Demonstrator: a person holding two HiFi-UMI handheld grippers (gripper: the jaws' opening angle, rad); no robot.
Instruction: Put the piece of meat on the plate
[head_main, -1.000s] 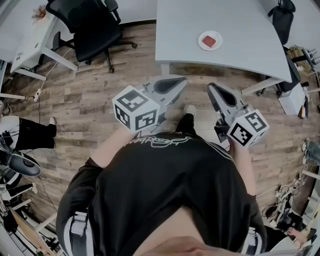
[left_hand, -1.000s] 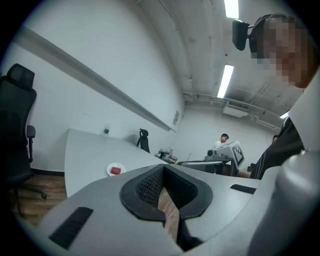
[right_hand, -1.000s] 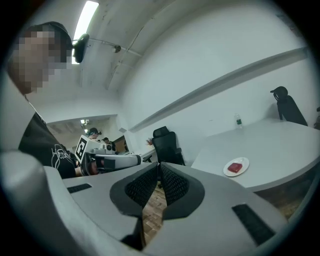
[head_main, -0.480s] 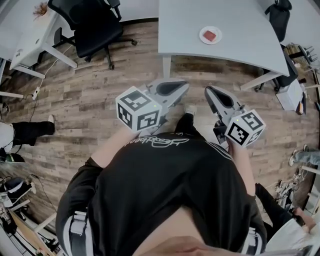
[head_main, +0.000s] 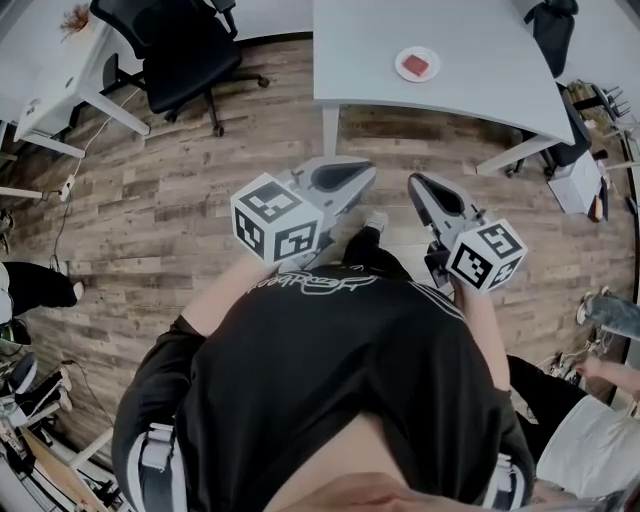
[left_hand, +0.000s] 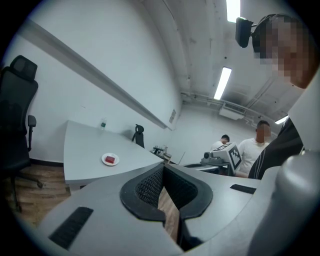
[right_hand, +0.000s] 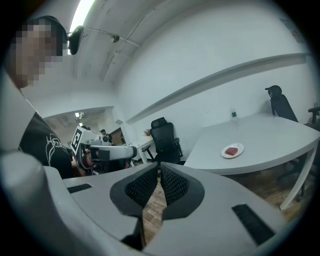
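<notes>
2 tools: the left gripper (head_main: 368, 172) and the right gripper (head_main: 413, 181), both grey plastic with black ribbed pads and a black-and-white marker cube, are held side by side in front of the person's black shirt (head_main: 330, 380).
Left gripper state: clenched, its pads pressed together at the tips with nothing between them (left_hand: 162, 167).
Right gripper state: clenched too, as far as its own view shows; the pads seem to meet at the tips and grasp nothing (right_hand: 159, 166).
Aim: both point toward the pale grey table (head_main: 470, 90), well apart from it, over the brown wooden plank floor (head_main: 180, 200).
Meat: the flat red piece of meat (head_main: 417, 66) lies on the small round white plate (head_main: 401, 60), in the middle of it.
Plate position: it sits on the grey table, away from every edge; both gripper views show the same, meat (left_hand: 111, 160) (right_hand: 231, 150) on plate (left_hand: 104, 158) (right_hand: 240, 147).
Surroundings: 1 black swivel office chair (head_main: 185, 55) stands left of the table, beside a white desk (head_main: 60, 75).
</notes>
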